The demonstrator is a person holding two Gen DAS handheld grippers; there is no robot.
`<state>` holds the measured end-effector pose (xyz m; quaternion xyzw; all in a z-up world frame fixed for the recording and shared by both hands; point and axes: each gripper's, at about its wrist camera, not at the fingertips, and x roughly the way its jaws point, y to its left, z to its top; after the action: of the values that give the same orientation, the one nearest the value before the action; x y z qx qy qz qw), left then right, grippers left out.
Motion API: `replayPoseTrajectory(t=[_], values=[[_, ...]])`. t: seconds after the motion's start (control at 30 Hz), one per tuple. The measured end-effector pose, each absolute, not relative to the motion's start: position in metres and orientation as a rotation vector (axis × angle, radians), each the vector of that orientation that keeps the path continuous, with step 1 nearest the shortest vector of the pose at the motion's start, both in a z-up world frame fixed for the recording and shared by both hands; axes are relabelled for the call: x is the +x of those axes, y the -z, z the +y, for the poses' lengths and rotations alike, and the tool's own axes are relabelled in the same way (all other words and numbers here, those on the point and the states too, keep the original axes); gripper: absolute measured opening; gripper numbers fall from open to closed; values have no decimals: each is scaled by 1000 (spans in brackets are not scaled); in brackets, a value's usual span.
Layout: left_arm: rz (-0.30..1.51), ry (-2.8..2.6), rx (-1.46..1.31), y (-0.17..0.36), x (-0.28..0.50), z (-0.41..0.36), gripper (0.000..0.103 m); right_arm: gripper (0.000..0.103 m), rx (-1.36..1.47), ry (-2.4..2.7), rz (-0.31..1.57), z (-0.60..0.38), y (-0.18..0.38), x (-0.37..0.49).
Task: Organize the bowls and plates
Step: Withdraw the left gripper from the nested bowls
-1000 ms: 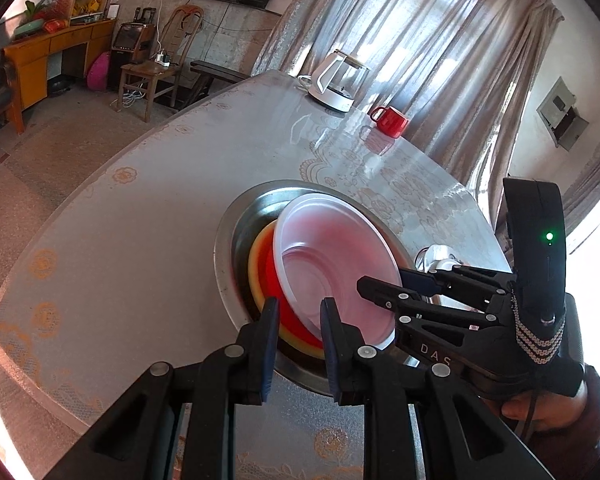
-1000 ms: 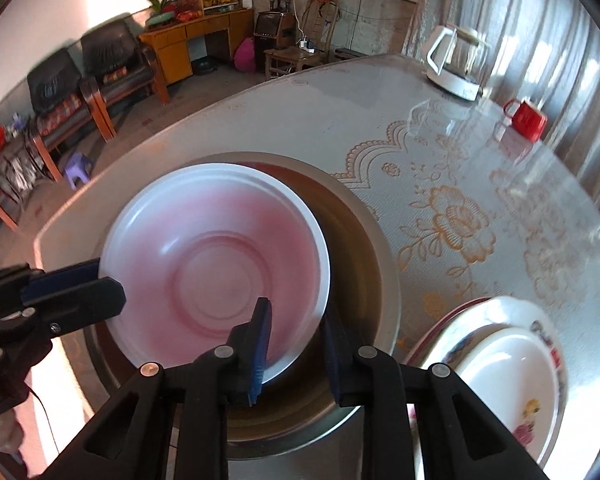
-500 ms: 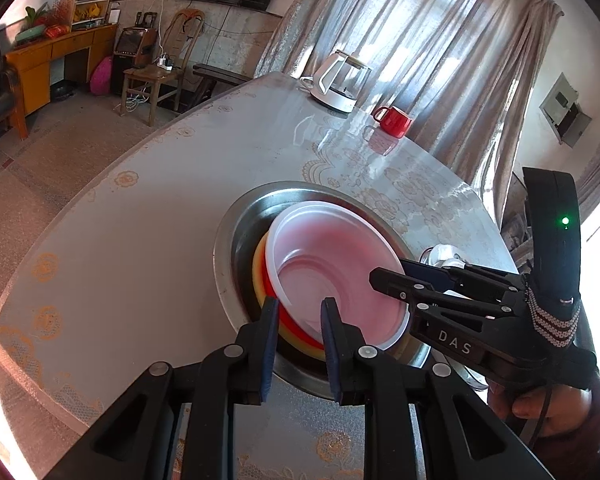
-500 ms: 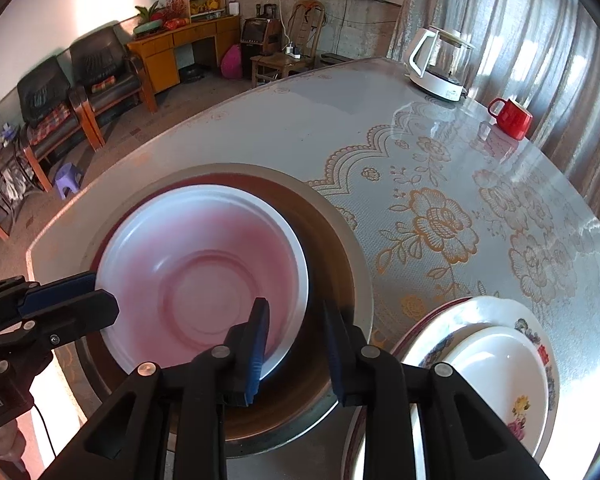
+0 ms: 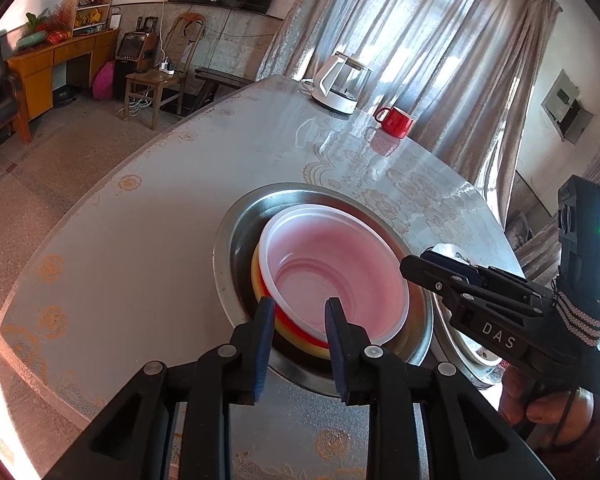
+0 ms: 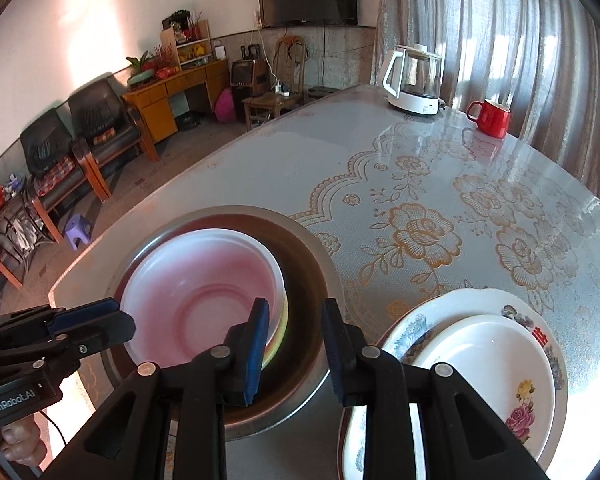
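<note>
A white bowl point(image 5: 336, 272) sits on top of a red bowl point(image 5: 288, 320) and a yellow bowl point(image 5: 256, 276), all nested inside a steel basin point(image 5: 228, 240). The white bowl point(image 6: 204, 292) and basin point(image 6: 308, 264) also show in the right wrist view. My left gripper point(image 5: 296, 312) is open over the near rim of the stack. My right gripper point(image 6: 294, 316) is open and empty, just right of the stack, above the basin's inside. Two stacked plates point(image 6: 492, 360), a plain white one on a flowered one, lie to the basin's right.
A white kettle point(image 5: 342, 84) and a red mug point(image 5: 396, 122) stand at the far end of the table point(image 5: 160, 208). The table edge runs along the left, with floor, chairs and a desk beyond. The right gripper's body point(image 5: 500, 320) is beside the basin.
The white bowl has dropped from a tilted position to lie level in the stack. My right gripper has let go of it and pulled back to the right. Left gripper barely moved.
</note>
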<state>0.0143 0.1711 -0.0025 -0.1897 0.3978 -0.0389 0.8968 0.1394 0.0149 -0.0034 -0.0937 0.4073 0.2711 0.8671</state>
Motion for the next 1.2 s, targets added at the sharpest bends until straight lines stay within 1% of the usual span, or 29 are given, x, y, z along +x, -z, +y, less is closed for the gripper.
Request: replayPoseTrajectory(t=[0.13, 0.43, 0.6, 1.2], values=[[824, 86, -380, 2, 14, 169, 26, 26, -175, -582, 876, 13, 9, 137], [827, 58, -342, 2, 16, 163, 27, 25, -184, -574, 860, 14, 10, 133], [818, 44, -328, 1, 13, 163, 30, 26, -158, -562, 858, 10, 10, 136], [801, 32, -314, -3, 6, 160, 31, 26, -88, -546, 852, 1, 11, 134]])
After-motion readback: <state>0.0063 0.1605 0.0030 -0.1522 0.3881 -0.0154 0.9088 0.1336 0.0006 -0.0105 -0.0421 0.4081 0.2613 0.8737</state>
